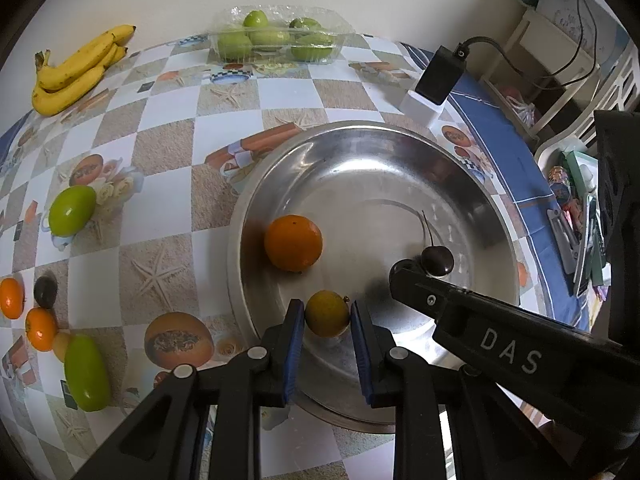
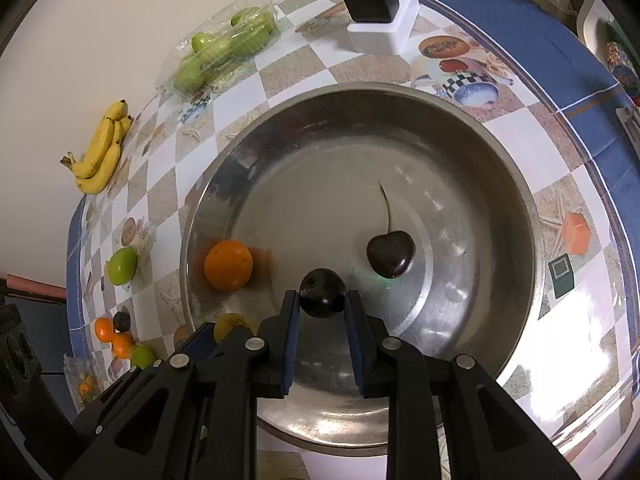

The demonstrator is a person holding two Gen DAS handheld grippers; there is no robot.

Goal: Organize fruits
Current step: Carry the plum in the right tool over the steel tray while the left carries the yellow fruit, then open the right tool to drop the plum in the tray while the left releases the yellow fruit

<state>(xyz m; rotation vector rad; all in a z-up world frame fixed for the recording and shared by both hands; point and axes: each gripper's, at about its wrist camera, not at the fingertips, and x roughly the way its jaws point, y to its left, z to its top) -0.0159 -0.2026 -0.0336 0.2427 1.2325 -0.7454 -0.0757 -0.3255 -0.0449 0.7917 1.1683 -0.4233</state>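
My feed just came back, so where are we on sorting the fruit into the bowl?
Done: an orange and a cherry lie in the metal bowl. In hand: the left tongs hold a yellowish fruit and the right tongs a dark plum, both over the bowl. Left: green fruits, small oranges and bananas on the table.

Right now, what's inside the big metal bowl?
In the metal bowl: an orange and a cherry. Over it, fingers hold a dark plum and yellowish fruit.

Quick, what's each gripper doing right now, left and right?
Left gripper: shut on the yellow fruit, over the metal bowl.
Right gripper: shut on the dark round fruit.
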